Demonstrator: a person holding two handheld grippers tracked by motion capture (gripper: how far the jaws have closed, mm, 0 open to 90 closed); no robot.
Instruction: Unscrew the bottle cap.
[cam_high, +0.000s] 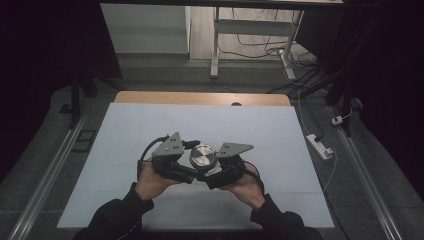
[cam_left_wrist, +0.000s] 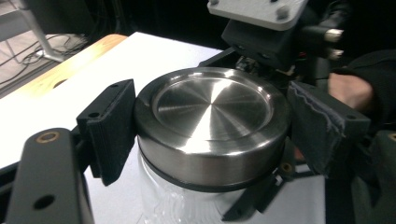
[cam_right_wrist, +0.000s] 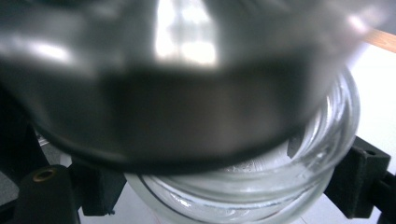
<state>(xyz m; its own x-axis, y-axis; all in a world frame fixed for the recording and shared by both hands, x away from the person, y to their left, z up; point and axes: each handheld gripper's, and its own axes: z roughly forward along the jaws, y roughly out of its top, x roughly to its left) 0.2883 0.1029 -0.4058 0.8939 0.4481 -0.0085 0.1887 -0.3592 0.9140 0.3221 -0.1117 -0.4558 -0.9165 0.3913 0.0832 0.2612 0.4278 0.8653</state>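
A glass jar (cam_right_wrist: 243, 186) with a brushed steel lid (cam_high: 203, 156) is held between both grippers over the white board (cam_high: 150, 125), near its front middle. My left gripper (cam_high: 194, 165) is shut on the lid (cam_left_wrist: 212, 121), its black pads (cam_left_wrist: 112, 133) pressed against the rim from both sides. My right gripper (cam_high: 213, 169) is shut on the jar just under its threaded neck, with a jaw on each side (cam_right_wrist: 224, 191). In the right gripper view the lid (cam_right_wrist: 163, 70) hangs blurred and tilted over the jar's mouth. The jar's clear wall (cam_left_wrist: 163, 205) shows below the lid.
The white board covers a wooden table whose far edge (cam_high: 200, 98) shows at the back. A power strip (cam_high: 320, 146) and cables lie on the floor to the right. White desk legs (cam_high: 215, 45) stand beyond the table.
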